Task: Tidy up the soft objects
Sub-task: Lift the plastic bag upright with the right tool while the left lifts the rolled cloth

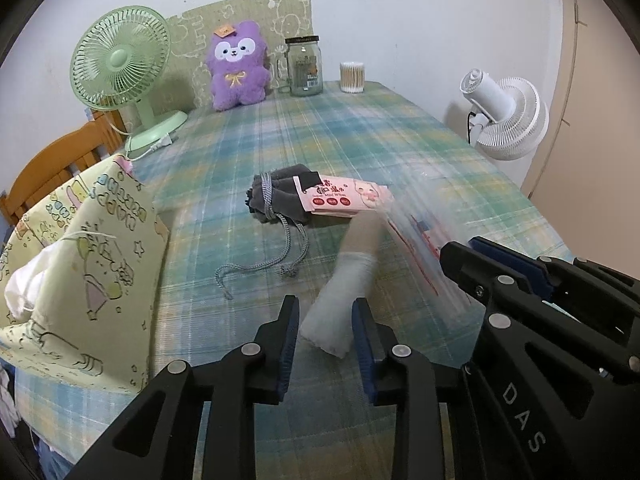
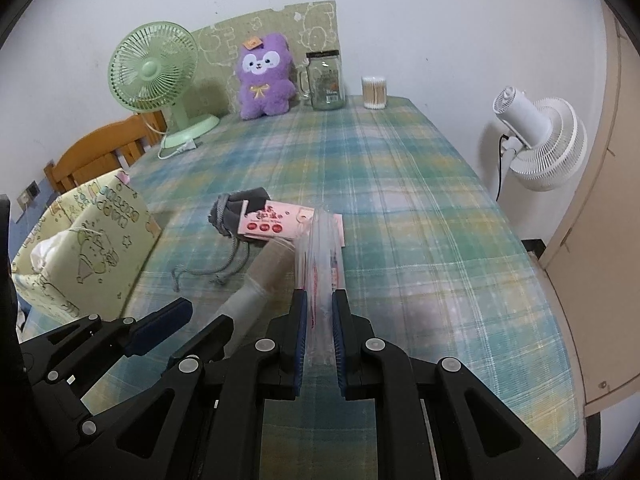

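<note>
- Sock (image 1: 340, 300), pale and rolled, lies between the left gripper (image 1: 326, 334) jaws, which stand slightly apart; bare plaid tablecloth (image 1: 340, 132) stretches far beyond.
- Right gripper (image 2: 319, 332) pinches a clear plastic bag (image 2: 320, 248); open cloth runs right to the table edge.

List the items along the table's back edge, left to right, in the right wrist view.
Green desk fan → purple plush toy → glass mason jar with handle → cotton swab container. The white fan stands off the table, further right.
</note>
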A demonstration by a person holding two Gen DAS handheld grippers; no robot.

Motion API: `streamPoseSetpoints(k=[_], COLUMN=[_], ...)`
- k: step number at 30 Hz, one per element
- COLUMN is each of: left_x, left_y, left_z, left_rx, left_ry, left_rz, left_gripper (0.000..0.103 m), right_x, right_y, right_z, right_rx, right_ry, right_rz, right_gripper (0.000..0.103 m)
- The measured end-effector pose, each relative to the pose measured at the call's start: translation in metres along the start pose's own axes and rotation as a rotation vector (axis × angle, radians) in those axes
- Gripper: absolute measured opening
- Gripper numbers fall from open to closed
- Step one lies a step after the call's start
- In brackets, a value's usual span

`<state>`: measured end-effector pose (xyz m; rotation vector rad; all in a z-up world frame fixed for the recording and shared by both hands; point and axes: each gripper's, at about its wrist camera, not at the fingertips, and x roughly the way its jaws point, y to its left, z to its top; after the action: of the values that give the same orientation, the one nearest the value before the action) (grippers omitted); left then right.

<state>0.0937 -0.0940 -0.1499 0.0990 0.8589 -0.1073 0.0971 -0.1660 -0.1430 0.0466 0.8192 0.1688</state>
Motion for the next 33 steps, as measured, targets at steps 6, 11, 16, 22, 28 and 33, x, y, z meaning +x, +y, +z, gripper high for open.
streamPoseSetpoints(k=[6,11,16,22,28,33], left_x=[0.013,0.02,0.024,0.019,0.004,-0.014], left_y=[-0.003,-0.008,-0.009,-0.008,-0.008,-0.006], left_z=[0.002,0.003,0.003,0.004,0.005,0.008], left_rx=[0.008,0.032,0.037,0.029,0.024,0.025], left_ry=[0.02,0.015,0.02,0.019,-0.008,-0.043], left_rz=[-0.016,-0.019,-0.023,-0.03,-0.028,-0.025], left_gripper=[0.03,0.03,0.029,0.022,0.02,0.02], right_x=[0.01,0.018,0.022,0.018,0.004,-0.012], right_y=[-0.005,-0.012,-0.015,-0.013,-0.009,-0.004], right_z=[0.001,-0.002,-0.003,-0.002,0.0,0.003], right_rx=[0.013,0.032,0.04,0.042,0.033,0.02], right_ry=[0.019,0.04,0.052,0.042,0.01,-0.027], right_rz=[-0.014,-0.022,-0.025,-0.013,-0.006,-0.007], right_gripper=[0.015,0.015,0.015,0.015,0.015,0.015])
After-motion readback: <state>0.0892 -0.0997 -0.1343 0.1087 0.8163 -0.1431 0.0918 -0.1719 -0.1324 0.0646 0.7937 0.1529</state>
